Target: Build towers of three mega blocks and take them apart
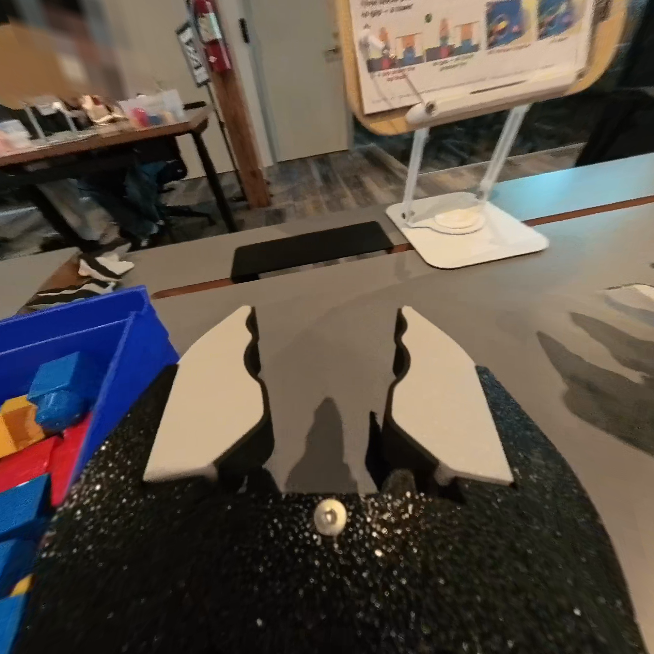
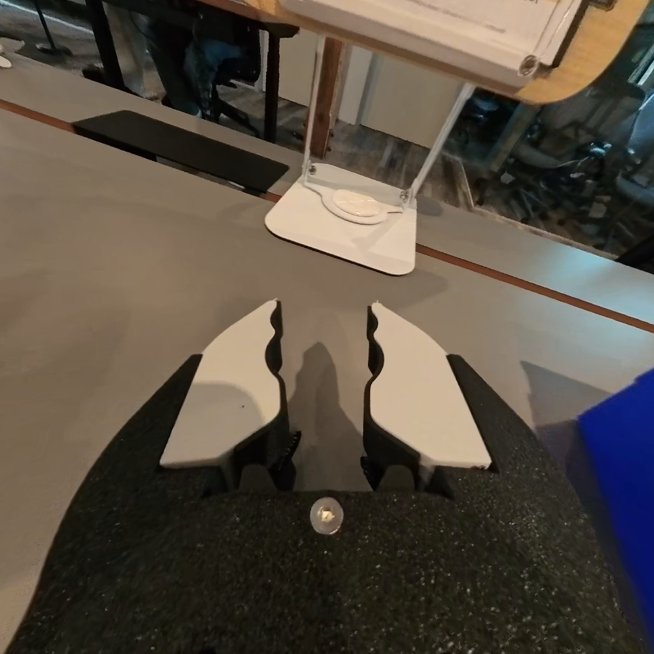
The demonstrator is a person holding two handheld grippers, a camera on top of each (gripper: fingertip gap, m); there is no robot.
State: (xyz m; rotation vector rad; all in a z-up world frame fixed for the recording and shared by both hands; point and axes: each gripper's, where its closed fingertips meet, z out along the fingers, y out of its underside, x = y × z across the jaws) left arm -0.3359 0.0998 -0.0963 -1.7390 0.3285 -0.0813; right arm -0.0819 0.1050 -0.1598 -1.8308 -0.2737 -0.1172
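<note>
The left gripper (image 1: 327,308) and right gripper (image 2: 323,302) are hovering over the bare bench (image 1: 354,293), both wide open and empty. The mega blocks (image 1: 53,396) are lying in the blue bin (image 1: 116,354) near the left gripper. They are probably light, rigid and smooth; grip the flat side walls, not the studs.

The mega blocks (image 1: 42,435) lie jumbled, none stacked into a tower, in a blue bin (image 1: 141,339) at the left of the grey surface (image 1: 354,293). A blue block (image 1: 58,385) lies tilted on top with a rounded stud showing, an orange one (image 1: 17,428) just beside it, red ones (image 1: 39,460) beneath, and more blue ones (image 1: 21,502) nearer.
</note>
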